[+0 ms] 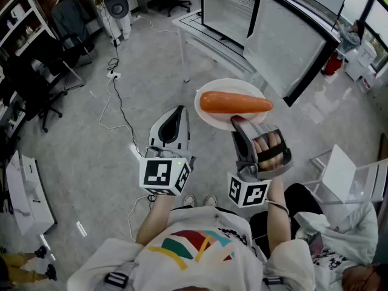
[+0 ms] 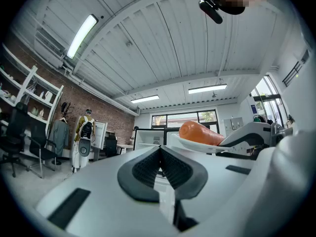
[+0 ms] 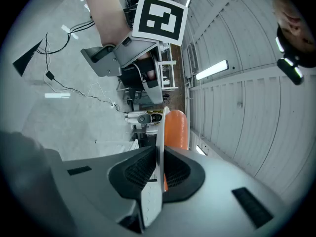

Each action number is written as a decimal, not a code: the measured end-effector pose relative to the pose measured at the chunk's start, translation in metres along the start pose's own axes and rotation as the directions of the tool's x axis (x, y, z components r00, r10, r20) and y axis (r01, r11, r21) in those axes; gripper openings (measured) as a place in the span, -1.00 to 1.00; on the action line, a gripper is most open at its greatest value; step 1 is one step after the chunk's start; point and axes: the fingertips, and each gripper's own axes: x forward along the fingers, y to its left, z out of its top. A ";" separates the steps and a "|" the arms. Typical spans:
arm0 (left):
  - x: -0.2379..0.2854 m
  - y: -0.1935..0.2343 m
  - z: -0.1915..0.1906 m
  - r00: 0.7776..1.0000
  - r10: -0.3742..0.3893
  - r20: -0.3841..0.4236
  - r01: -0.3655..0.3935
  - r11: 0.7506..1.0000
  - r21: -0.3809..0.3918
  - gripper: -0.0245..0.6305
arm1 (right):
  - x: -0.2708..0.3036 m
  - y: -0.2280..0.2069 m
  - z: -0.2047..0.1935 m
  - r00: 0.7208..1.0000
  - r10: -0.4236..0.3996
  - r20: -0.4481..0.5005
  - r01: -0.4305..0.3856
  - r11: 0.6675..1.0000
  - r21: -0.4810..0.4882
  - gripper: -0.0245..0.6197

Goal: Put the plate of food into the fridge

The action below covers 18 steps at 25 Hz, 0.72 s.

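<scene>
Bearing one orange carrot (image 1: 235, 102), the white plate (image 1: 210, 119) sits clamped in right claw (image 1: 238, 122) — left claw (image 1: 178, 110) closed, empty.

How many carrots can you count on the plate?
1. The carrot lies across the white plate, whose near rim the right tool grips. No other food shows.

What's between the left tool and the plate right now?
Nothing. In the head view the left tool, shut and empty, sits beside the plate with only a bare gap between them and the grey floor below.
</scene>
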 end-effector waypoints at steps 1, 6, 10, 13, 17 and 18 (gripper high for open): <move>0.000 0.000 0.001 1.000 -0.002 0.001 0.002 1.000 0.002 -0.91 | 0.000 0.000 0.000 1.000 -0.001 -0.001 0.001 1.000 -0.001 -0.83; -0.001 0.000 0.001 1.000 -0.005 0.006 0.005 1.000 0.013 -0.91 | 0.000 0.000 0.000 1.000 -0.005 -0.003 0.005 1.000 -0.005 -0.83; -0.002 0.004 0.001 1.000 0.001 0.004 -0.001 1.000 0.013 -0.91 | 0.001 -0.001 0.001 1.000 -0.009 -0.003 0.009 1.000 -0.013 -0.82; -0.004 0.006 0.004 1.000 0.002 0.003 -0.002 1.000 0.010 -0.91 | 0.000 -0.005 0.005 1.000 -0.007 0.004 0.007 1.000 -0.018 -0.80; -0.004 0.007 0.007 1.000 0.003 0.000 -0.003 1.000 0.012 -0.91 | 0.000 -0.007 0.009 1.000 -0.006 0.017 0.006 1.000 -0.004 -0.80; -0.004 0.007 0.006 1.000 0.002 -0.002 -0.002 1.000 0.012 -0.91 | 0.000 -0.007 0.009 1.000 -0.008 0.019 0.008 1.000 -0.001 -0.80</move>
